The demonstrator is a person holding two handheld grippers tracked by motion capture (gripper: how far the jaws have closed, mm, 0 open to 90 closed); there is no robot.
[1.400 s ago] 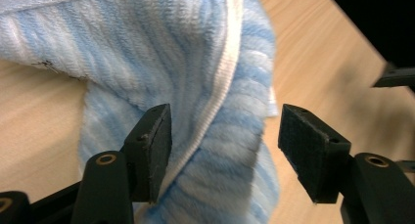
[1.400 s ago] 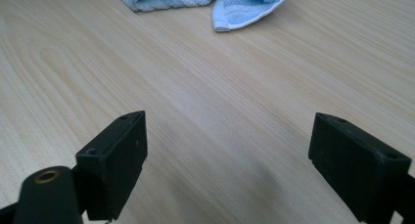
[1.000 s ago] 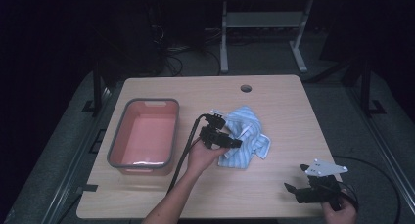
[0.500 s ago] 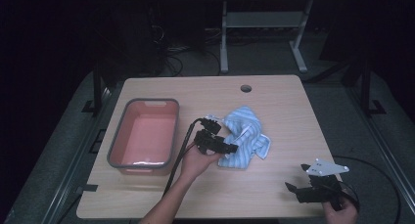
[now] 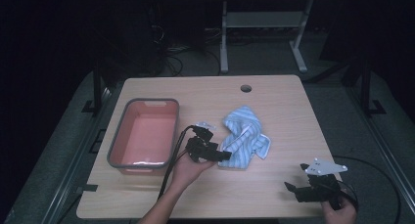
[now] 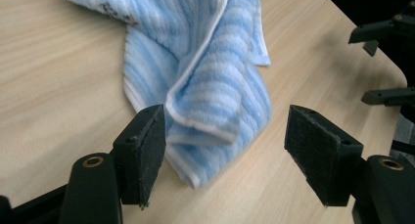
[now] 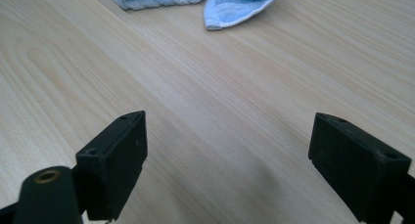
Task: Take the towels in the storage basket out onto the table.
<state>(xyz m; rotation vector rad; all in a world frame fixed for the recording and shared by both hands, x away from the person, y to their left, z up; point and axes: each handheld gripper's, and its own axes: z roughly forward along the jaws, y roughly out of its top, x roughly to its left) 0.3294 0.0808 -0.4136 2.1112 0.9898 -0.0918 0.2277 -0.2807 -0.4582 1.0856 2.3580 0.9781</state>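
A blue-and-white striped towel [image 5: 244, 133] lies crumpled in the middle of the wooden table [image 5: 288, 116]. My left gripper [image 5: 224, 156] is at the towel's near-left edge and is open. In the left gripper view, a folded end of the towel [image 6: 210, 72] lies between the spread jaws, closer to the left one, and the gripper [image 6: 225, 160] grips nothing. My right gripper [image 5: 292, 190] rests open near the table's front right corner, well away from the towel. In the right gripper view, bare wood shows between its jaws [image 7: 227, 160], and the towel [image 7: 235, 1] lies far ahead.
A red tub with a grey rim [image 5: 117, 141] stands on the left side of the table, just left of my left hand. A cable hole [image 5: 246, 88] is near the far edge. Dark floor and a desk frame [image 5: 224, 33] lie beyond the table.
My left gripper has drawn back a little from over the towel, toward the left and the near edge. The towel and the right gripper have stayed put.
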